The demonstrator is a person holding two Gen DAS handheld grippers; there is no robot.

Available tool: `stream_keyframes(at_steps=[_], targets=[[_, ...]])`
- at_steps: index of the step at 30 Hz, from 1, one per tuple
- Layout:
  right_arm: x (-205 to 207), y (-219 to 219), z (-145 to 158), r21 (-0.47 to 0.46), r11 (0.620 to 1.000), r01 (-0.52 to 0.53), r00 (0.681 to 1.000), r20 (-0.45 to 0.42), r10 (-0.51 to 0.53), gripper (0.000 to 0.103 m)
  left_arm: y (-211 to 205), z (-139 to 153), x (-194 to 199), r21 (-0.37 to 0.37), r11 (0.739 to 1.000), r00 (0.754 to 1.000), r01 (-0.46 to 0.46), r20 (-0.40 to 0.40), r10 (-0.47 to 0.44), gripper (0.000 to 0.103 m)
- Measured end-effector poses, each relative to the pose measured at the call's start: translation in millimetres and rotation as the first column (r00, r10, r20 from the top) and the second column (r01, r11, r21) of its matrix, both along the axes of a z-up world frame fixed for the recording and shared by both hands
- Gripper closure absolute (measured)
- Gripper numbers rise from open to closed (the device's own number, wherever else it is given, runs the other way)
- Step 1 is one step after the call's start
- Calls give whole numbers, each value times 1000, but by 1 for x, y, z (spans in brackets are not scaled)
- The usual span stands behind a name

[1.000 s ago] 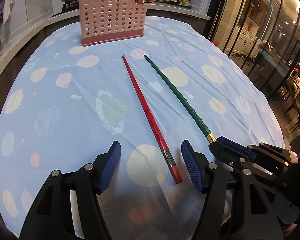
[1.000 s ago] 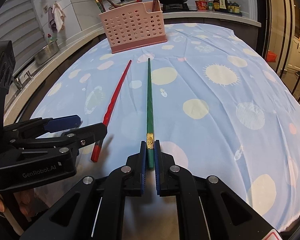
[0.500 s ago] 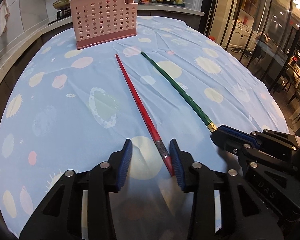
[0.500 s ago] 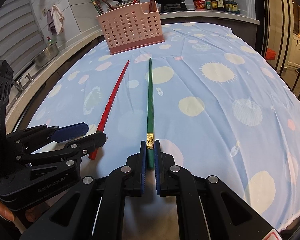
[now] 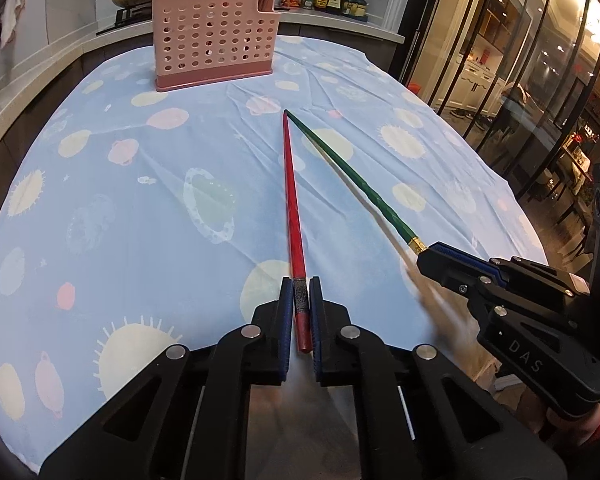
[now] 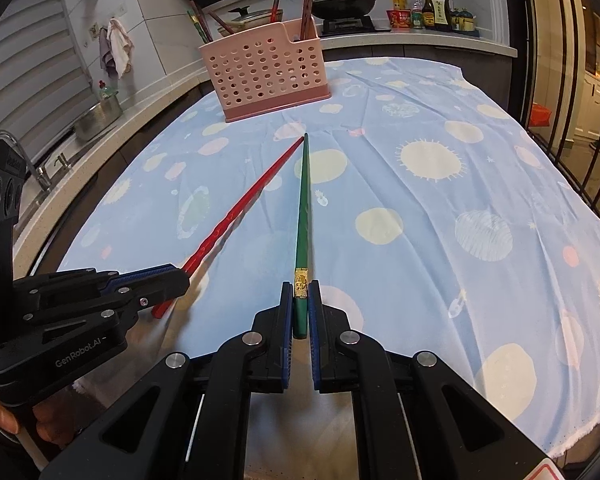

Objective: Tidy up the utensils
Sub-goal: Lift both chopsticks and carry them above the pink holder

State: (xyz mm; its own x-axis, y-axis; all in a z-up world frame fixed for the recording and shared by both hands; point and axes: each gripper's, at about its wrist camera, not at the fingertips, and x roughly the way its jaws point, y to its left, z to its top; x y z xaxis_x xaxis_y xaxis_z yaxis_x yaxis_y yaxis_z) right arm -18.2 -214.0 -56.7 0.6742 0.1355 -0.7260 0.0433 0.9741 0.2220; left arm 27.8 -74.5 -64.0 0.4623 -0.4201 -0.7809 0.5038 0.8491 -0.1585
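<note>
Fingers (image 5: 286,312) gripping chopstick (image 5: 291,208) (holder (image 5: 214,40) stocked)

Your left gripper (image 5: 301,300) sits at six o'clock, its jaws closing on the butt end of the red chopstick (image 5: 290,200), which runs up toward twelve. At four o'clock your right gripper (image 5: 434,254) clamps the gold-banded end of the green chopstick (image 5: 354,178). The two tips meet near the centre of the blue patterned tablecloth (image 5: 120,200). At twelve o'clock stands the pink perforated utensil holder (image 5: 212,40), with chopsticks upright in its right compartment.
</note>
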Motion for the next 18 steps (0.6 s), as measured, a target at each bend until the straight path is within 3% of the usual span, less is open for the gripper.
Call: stream_keyframes(at_steps=[10, 18], targets=[[7, -14, 51, -9, 1000, 28, 991, 132, -27, 96, 19, 53, 12, -77, 996, 993, -42, 108, 51, 95], [29, -29, 97, -22, 998, 61, 965, 255, -53, 96, 25, 106, 38, -127, 990, 968, -56, 238, 86, 96]])
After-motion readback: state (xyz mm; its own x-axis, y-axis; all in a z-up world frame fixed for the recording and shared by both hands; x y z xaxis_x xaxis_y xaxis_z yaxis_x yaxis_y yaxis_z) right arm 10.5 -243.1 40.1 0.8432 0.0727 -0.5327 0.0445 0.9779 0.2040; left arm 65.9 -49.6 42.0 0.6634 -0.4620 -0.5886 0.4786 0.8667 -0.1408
